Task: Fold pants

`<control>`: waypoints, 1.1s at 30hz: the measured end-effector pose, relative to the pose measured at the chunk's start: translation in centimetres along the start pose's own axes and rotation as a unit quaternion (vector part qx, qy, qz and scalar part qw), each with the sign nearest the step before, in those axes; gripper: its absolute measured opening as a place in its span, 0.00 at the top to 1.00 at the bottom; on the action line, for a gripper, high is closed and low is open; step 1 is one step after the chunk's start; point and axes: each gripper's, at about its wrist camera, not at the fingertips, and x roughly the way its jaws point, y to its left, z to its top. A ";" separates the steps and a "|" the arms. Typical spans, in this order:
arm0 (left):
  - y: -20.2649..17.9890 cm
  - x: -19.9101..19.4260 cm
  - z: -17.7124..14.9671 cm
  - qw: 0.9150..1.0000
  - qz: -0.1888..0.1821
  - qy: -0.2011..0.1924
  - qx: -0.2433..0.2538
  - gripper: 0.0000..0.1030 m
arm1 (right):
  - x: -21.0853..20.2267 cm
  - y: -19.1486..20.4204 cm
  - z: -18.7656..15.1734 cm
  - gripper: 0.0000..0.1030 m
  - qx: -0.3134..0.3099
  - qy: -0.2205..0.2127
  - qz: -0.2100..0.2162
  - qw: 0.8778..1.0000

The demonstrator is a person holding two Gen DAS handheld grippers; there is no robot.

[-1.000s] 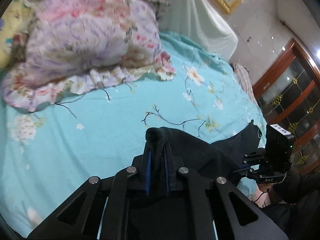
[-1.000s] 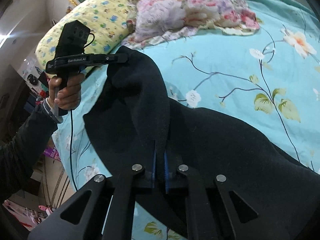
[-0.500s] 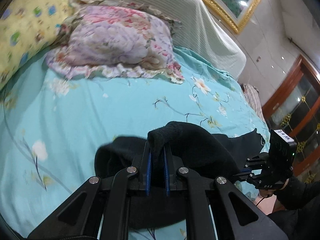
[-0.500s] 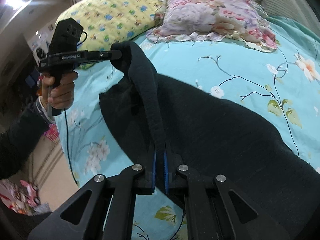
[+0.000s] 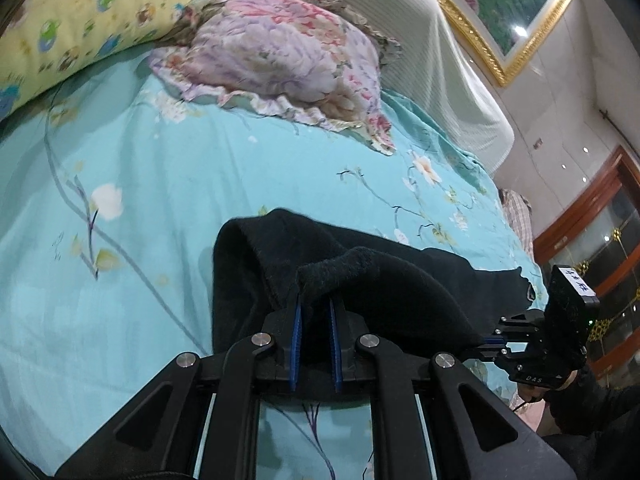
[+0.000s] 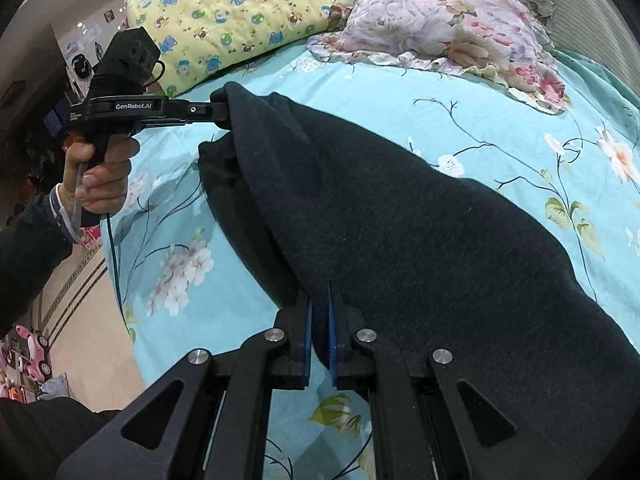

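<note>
The black fleece pants [image 6: 400,216] lie across the turquoise floral bedsheet [image 6: 400,92], one edge lifted and doubled over. My left gripper [image 5: 315,304] is shut on a bunched corner of the pants [image 5: 360,276]; it also shows in the right wrist view [image 6: 218,110], holding that corner above the bed at the left. My right gripper [image 6: 319,300] is shut on the pants' near edge; it shows in the left wrist view [image 5: 490,340] at the far right, pinching the cloth.
A pink floral pillow [image 5: 280,52] and a yellow cartoon pillow [image 5: 76,28] lie at the bed's head. A striped headboard cover [image 5: 432,60] and a framed picture [image 5: 508,8] stand behind. The bed edge and tiled floor [image 6: 88,304] lie to the left.
Both grippers have carried the lifted pants edge down towards the near side of the bed, and more of the black cloth now lies spread on the sheet.
</note>
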 end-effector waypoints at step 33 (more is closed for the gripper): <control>-1.7 -2.8 -5.5 0.973 0.058 -0.021 -0.223 0.38 | -3.3 -1.8 0.4 0.64 0.088 -0.056 0.045 0.994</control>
